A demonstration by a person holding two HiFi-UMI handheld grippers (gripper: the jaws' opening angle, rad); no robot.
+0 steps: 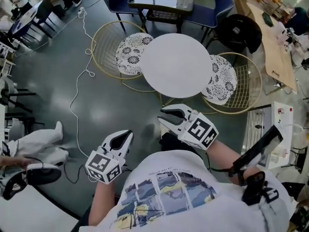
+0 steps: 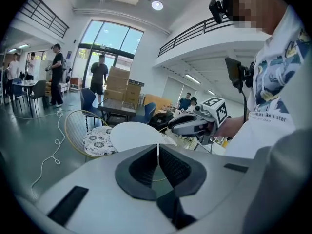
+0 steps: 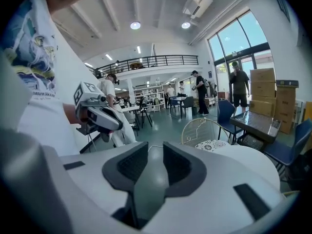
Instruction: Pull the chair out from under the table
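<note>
Zero progress, judging by the layout. Found the left chair [image 1: 126, 54] and the right chair [image 1: 223, 81] each tucked partway under the round table [image 1: 176, 64]. Held the left gripper [image 1: 125, 137] pinched shut and empty, the right gripper [image 1: 163, 117] partly open on nothing, both well apart from either chair. Had yet to reach, grip and pull.

White cable [image 1: 72, 103] snakes across grey floor [image 1: 43, 95] (loosely looped).

White left gripper [image 1: 127, 136] and right gripper [image 1: 163, 117], black-lined jaws, square-marker cubes [image 1: 103, 166], white T-shirt [image 1: 164, 197] with blue and yellow print
</note>
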